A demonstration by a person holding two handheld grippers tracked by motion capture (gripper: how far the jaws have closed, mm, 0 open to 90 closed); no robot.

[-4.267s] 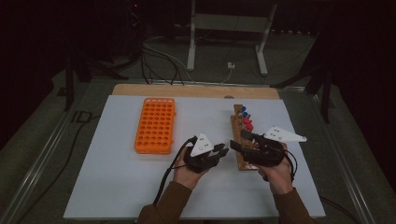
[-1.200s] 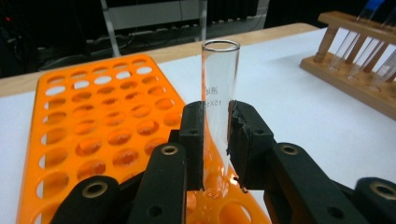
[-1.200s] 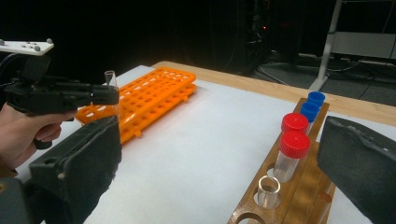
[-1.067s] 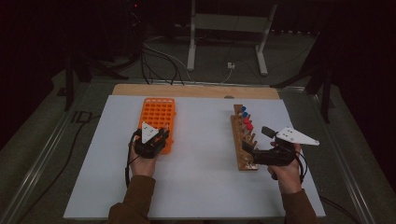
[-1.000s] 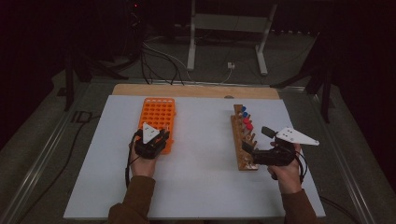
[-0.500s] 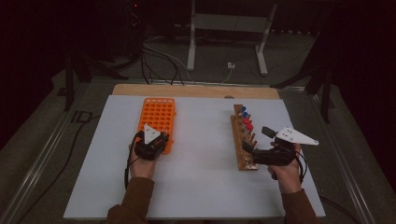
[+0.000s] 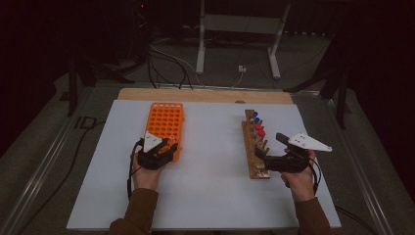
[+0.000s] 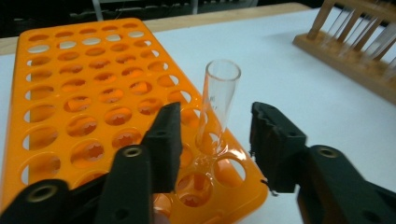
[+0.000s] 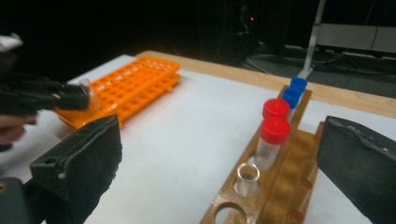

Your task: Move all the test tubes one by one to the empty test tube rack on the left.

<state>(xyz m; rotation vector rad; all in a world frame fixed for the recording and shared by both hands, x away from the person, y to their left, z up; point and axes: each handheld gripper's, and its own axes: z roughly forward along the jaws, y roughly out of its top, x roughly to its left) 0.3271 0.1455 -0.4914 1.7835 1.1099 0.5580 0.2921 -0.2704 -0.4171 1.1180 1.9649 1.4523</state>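
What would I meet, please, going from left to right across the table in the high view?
Left gripper → orange rack → wooden rack with capped tubes → right gripper.

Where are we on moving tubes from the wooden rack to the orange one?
Done: one clear tube stands in a near-corner hole of the orange rack. In hand: nothing; the left gripper has just been opening, its fingers off the tube between them. The right gripper waits open at the wooden rack. Left: the open tube, red-capped tubes and blue-capped tubes.
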